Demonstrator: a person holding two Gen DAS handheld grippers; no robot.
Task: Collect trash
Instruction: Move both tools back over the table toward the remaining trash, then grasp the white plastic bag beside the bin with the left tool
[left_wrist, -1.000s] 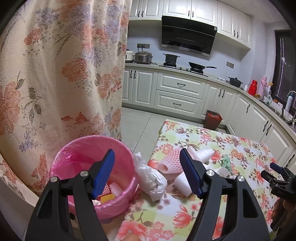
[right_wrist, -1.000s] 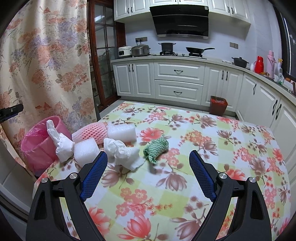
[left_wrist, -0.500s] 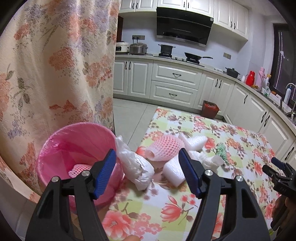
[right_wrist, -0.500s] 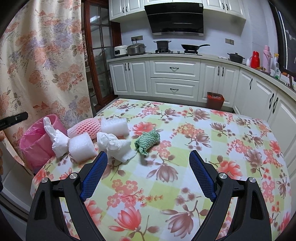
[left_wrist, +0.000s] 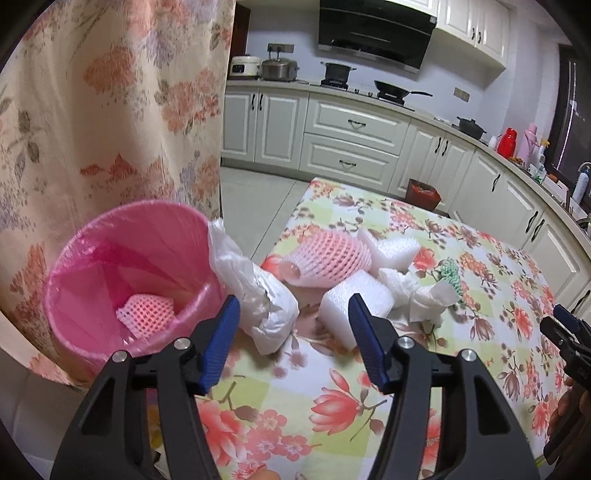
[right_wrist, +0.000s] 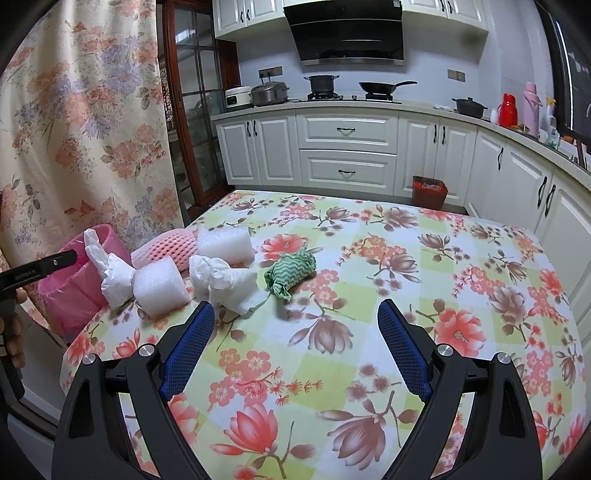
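A pink lined bin stands off the table's left corner with a pink foam net inside; it also shows in the right wrist view. On the floral table lie a crumpled white plastic bag, a pink foam net sleeve, two white foam pieces, crumpled white tissue and a green patterned wad. My left gripper is open and empty, just short of the bag. My right gripper is open and empty, short of the green wad.
A floral curtain hangs close behind the bin. White kitchen cabinets and a small red bin stand beyond the table's far edge. The near and right parts of the tablecloth carry nothing.
My left gripper has pulled back from over the bin and swung right toward the trash on the table. The right gripper has drawn back slightly.
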